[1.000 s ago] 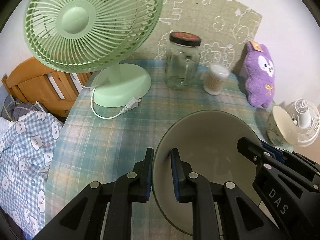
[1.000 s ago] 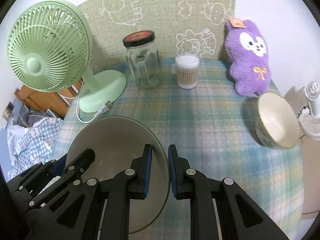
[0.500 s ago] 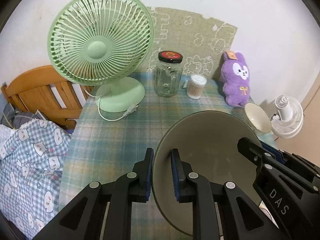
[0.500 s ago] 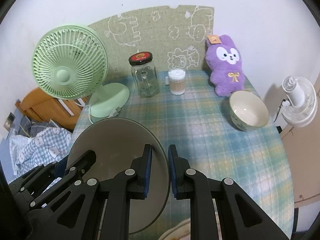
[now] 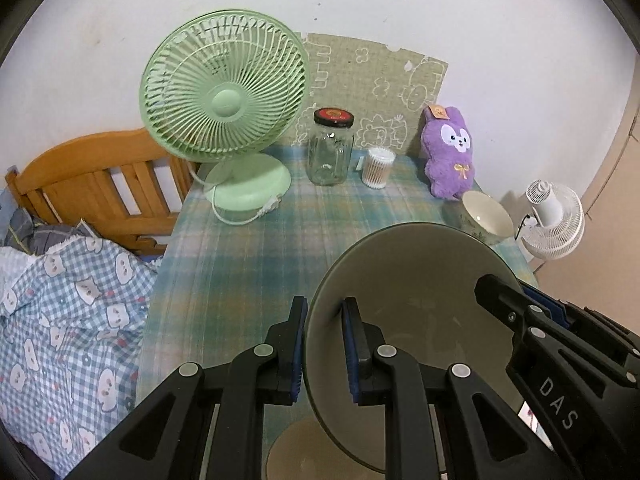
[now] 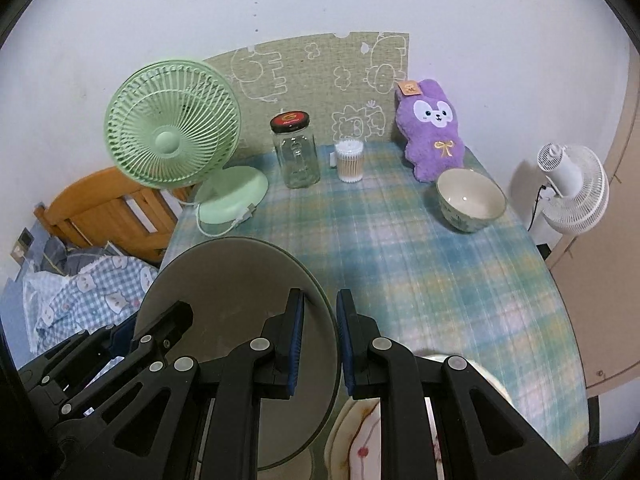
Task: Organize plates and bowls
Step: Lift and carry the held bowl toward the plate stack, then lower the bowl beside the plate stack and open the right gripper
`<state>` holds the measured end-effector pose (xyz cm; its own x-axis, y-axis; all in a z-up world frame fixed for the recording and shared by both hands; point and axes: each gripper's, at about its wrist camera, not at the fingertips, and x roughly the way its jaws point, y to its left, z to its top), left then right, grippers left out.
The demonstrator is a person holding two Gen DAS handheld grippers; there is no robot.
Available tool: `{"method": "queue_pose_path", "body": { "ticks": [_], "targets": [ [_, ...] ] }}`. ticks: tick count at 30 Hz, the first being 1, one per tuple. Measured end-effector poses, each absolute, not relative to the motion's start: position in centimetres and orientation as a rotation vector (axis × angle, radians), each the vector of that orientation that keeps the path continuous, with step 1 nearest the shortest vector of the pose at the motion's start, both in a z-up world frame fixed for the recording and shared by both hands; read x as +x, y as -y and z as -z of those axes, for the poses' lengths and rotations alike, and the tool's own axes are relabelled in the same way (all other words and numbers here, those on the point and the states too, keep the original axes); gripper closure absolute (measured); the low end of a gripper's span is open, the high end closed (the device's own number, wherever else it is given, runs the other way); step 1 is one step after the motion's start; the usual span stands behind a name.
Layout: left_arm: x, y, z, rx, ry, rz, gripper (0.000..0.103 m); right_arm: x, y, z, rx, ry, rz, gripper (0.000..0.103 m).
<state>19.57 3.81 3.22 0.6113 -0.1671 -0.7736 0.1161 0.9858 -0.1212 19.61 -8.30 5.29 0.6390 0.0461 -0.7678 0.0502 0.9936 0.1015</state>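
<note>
A large grey-green plate [image 5: 404, 300] is held in the air above the plaid table [image 5: 260, 264] by both grippers. My left gripper [image 5: 323, 342] is shut on its left rim. My right gripper [image 6: 320, 338] is shut on its right rim [image 6: 320, 312]; the plate [image 6: 224, 280] fills the lower left of the right wrist view. A cream bowl [image 6: 470, 204] with a patterned outside stands at the table's right side, next to the plush toy, and shows in the left wrist view [image 5: 486, 216]. A floral plate [image 6: 360, 444] lies under the right gripper. Another round dish [image 5: 296, 452] lies below the held plate.
A green desk fan [image 5: 224, 100] with a loose cord stands at the back left. A glass jar [image 5: 330, 148], a cotton swab tub [image 5: 378, 168] and a purple plush rabbit [image 5: 450, 152] line the back. A white fan [image 6: 572, 188] stands beyond the right edge, a wooden bed frame [image 5: 92, 184] to the left.
Both grippers have lifted and drawn back with the plate, so the table objects look smaller and farther. The floral plate and another dish have come into view below.
</note>
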Motion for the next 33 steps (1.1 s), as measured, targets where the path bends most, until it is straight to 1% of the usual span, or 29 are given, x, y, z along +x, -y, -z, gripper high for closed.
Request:
{"method": "queue_pose_path", "body": {
  "ticks": [16,23,33],
  "targets": [
    [14.3,-6.2,0.7,-0.053,-0.971,0.173,0.088,13.8,5.7,-1.3,0.133,-0.946,0.017,0.083],
    [13.2,-6.6,2.8,-0.044,-1.02,0.18,0.088,12.6,5.1,1.2,0.14,-0.998,0.027,0.083],
    [12.8,-6.8,4.8,-0.046,-1.064,0.184,0.088,12.3,5.1,3.3,0.142,-1.049,0.036,0.083]
  ]
}}
